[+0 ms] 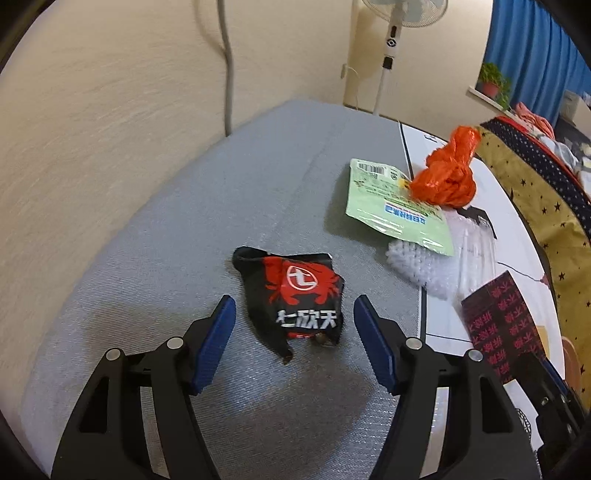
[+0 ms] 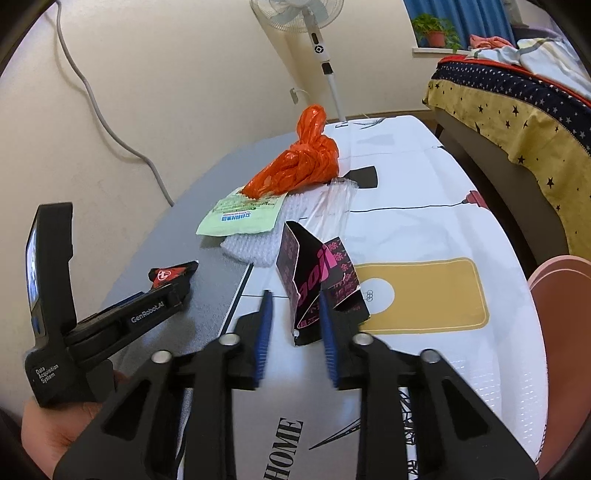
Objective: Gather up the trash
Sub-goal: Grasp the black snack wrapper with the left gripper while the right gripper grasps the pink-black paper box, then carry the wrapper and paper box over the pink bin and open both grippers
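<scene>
Black-and-red snack wrapper (image 1: 295, 299), crumpled on grey desk (image 1: 184, 221); left gripper (image 1: 293, 314) jaws released, straddling it; best lowered squarely before clenching; right gripper (image 2: 295, 314) jaws parted around dark torn carton (image 2: 317, 288).

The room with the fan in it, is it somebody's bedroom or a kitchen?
Most likely a bedroom. A bed with a star-patterned cover and rumpled bedding stands at the right, a standing fan is by the wall, and a potted plant sits on the sill beside blue curtains. Nothing kitchen-like shows.
</scene>
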`<state>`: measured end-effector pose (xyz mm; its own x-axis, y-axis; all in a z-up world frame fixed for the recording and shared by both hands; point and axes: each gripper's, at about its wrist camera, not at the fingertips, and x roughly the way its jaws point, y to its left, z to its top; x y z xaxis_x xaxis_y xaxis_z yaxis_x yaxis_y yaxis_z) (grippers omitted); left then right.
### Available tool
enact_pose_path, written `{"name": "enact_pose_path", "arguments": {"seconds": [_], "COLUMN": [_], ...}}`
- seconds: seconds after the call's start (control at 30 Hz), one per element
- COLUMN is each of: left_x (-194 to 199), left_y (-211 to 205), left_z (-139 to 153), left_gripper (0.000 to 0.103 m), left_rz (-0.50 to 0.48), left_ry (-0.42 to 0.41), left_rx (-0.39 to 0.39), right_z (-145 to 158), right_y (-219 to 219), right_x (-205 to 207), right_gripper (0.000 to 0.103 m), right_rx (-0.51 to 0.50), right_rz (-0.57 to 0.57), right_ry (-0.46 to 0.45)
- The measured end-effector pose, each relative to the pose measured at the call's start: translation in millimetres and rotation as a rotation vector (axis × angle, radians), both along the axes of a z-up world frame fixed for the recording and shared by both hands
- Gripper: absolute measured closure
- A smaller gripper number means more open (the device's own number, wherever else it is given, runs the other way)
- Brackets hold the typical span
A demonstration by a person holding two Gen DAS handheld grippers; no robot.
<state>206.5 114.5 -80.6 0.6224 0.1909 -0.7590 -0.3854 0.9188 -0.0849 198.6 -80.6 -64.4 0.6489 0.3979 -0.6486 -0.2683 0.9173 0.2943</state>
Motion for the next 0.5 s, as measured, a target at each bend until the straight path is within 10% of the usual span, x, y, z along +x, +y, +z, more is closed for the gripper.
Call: {"name": "enact_pose_path", "arguments": {"seconds": [0.5], "left_x": [-19], "left_y": [-18], "left_z": [13], "left_gripper": [0.053], "left_rz": [-0.051], "left_ry": [-0.085], "left_rx": [-0.010], "right_z": [21], "right_y": [-13], "right_x": [-19], "right_gripper": [0.103], "right_rx": [-0.019], "right_rz": [-0.010], "right_ry": [-0.059]}}
